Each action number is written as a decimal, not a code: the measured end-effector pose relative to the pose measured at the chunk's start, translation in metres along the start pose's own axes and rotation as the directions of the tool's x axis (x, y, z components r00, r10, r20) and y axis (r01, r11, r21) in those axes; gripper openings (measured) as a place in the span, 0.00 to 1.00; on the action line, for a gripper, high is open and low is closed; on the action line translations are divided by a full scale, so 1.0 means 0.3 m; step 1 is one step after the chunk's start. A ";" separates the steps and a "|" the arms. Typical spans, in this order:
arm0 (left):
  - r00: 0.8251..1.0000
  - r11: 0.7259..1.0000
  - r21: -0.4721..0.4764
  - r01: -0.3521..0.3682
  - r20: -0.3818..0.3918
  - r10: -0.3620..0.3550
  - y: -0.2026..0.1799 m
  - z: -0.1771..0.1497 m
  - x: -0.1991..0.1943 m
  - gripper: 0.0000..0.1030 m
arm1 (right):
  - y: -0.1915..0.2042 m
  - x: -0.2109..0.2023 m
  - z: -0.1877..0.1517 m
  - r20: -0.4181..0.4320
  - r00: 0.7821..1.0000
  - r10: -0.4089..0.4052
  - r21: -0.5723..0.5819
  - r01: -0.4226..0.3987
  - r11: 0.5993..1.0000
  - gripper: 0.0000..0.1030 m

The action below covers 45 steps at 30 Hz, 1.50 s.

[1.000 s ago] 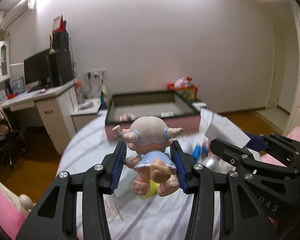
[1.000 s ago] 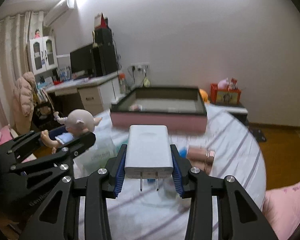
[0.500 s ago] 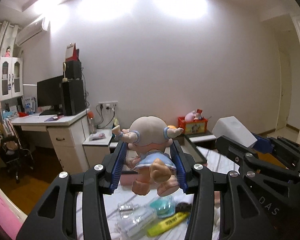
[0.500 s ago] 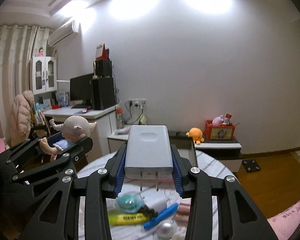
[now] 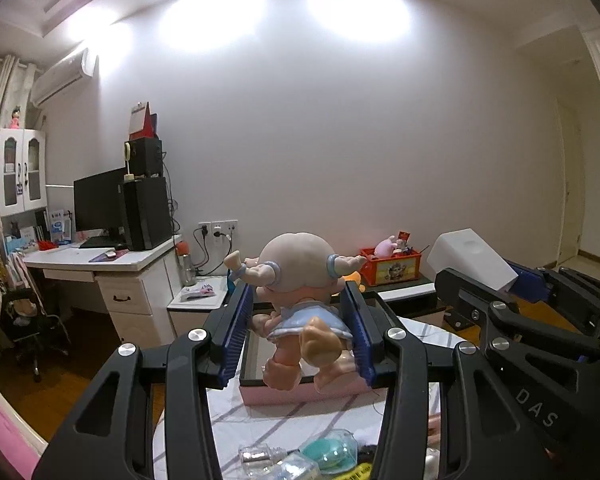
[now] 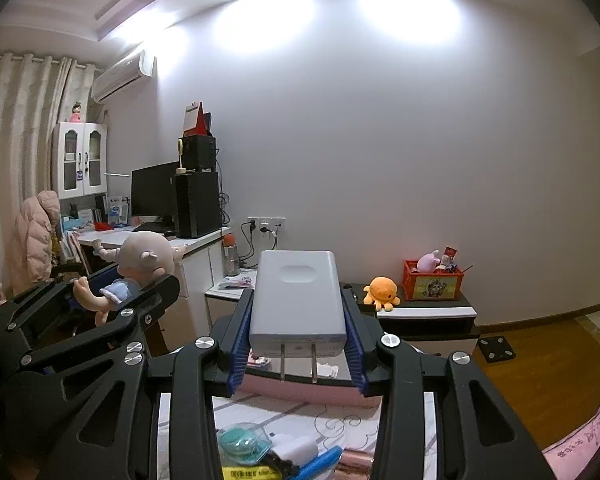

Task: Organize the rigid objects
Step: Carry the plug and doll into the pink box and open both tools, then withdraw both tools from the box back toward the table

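My left gripper (image 5: 298, 304) is shut on a small doll (image 5: 300, 280) with a bald head and a pale blue dress, held in the air by its waist. The right gripper (image 6: 298, 312) is shut on a white plug charger (image 6: 298, 300), prongs toward the camera. Each gripper shows in the other's view: the charger (image 5: 470, 258) at the right, the doll (image 6: 140, 268) at the left. Below and ahead lies a pink box (image 5: 300, 394) with a dark open top on the striped cloth (image 5: 292, 420). Both grippers hover above the cloth's near end.
Small items lie on the cloth under the grippers: a clear bottle (image 5: 260, 456), a teal capsule (image 6: 242, 442), a yellow marker (image 6: 244, 472), a blue pen (image 6: 320, 462). A desk with monitor (image 5: 100, 200) stands left. A low cabinet (image 6: 424, 314) carries an orange plush and a red crate.
Both grippers have risen and tilted up with doll and charger still held. The pink box has dropped low in both views, and the wall and ceiling now fill them.
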<state>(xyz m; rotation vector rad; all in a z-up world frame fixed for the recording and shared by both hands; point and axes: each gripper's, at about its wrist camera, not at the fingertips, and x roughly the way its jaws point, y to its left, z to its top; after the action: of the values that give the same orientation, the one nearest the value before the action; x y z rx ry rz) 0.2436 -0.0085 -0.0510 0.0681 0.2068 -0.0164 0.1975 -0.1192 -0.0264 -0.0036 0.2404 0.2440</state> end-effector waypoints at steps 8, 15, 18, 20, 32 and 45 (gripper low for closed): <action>0.995 0.999 0.016 0.034 -0.096 -0.032 0.009 0.026 0.255 0.45 | -0.038 0.191 0.028 -0.068 0.998 0.002 -0.006 -0.003 1.000 0.40; 0.947 0.996 0.015 0.086 -0.312 -0.077 0.003 -0.031 0.600 0.45 | -0.100 0.494 -0.002 -0.220 0.975 -0.017 -0.020 0.013 1.000 0.40; 0.906 0.996 0.031 0.083 -0.419 -0.063 -0.014 -0.094 0.750 0.45 | -0.139 0.636 -0.056 -0.310 0.951 -0.018 -0.010 0.015 1.000 0.40; 0.871 0.995 0.042 0.092 -0.487 -0.060 -0.032 -0.151 0.842 0.45 | -0.170 0.727 -0.104 -0.378 0.926 -0.014 0.004 0.017 1.000 0.40; 0.743 0.985 0.082 0.154 -0.667 -0.060 -0.123 -0.321 1.072 0.46 | -0.297 0.940 -0.309 -0.599 0.799 -0.054 0.013 0.076 0.997 0.41; 0.856 0.997 0.036 0.075 -0.514 -0.046 0.013 -0.154 0.830 0.86 | -0.315 0.767 -0.151 -0.495 0.868 -0.048 0.074 0.097 0.992 0.79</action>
<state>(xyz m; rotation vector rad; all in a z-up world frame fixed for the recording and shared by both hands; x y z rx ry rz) 0.4779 -0.0038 -0.1471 0.1203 0.7473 -0.0668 0.4261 -0.1573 -0.1270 0.0214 0.7629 0.1512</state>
